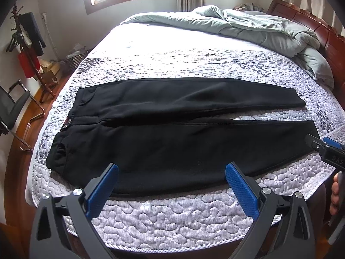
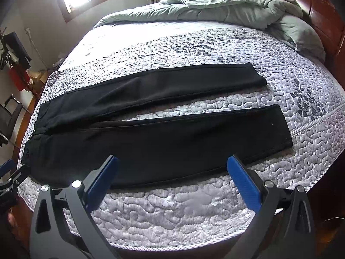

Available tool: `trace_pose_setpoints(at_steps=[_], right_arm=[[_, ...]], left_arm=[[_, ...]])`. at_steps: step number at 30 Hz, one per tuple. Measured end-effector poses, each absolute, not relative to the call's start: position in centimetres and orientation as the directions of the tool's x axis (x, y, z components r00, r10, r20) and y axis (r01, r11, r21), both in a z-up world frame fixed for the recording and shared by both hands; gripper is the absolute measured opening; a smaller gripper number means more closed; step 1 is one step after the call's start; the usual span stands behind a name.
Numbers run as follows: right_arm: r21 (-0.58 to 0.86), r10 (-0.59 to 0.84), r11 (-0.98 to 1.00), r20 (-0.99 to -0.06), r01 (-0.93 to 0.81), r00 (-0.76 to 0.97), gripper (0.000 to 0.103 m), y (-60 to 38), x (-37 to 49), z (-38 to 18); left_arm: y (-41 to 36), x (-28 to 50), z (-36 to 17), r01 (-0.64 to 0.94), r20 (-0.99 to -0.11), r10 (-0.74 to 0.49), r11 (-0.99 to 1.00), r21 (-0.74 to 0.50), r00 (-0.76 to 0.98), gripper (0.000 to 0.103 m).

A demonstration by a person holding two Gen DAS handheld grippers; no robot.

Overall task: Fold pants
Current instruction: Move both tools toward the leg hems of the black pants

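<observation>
Pants [image 1: 172,129] lie flat across the bed [image 1: 172,222], waist toward the coat rack [image 1: 28,49], the 2 legs spread apart toward the headboard [image 1: 312,21]. Your left claw [image 1: 171,185] hangs spread wide over the pants' near edge, gripping nothing. Your right claw [image 2: 172,181] does likewise above the nearer leg. A green duvet [image 1: 248,28] is bunched beyond the pants.

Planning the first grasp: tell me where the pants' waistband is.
The waistband of the black pants lies at the left of the left wrist view on the quilted mattress, legs running right toward the headboard.
</observation>
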State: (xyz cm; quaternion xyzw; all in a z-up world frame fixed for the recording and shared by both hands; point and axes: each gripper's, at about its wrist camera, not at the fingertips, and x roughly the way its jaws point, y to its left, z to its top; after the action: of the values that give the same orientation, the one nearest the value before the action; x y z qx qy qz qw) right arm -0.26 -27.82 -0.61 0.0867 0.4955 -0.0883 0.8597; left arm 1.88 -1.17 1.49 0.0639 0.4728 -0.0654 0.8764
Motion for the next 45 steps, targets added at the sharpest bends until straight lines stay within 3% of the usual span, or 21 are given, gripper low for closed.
trace_pose_setpoints(at_steps=[45], right_arm=[[0.083,-0.052,0.963,-0.879,0.258,0.474,0.100,-29.4,2.1,-2.3]], left_arm=[[-1.9,4.5,0.0,0.177,-0.856,-0.034,0.982,0.068,0.516,0.099]])
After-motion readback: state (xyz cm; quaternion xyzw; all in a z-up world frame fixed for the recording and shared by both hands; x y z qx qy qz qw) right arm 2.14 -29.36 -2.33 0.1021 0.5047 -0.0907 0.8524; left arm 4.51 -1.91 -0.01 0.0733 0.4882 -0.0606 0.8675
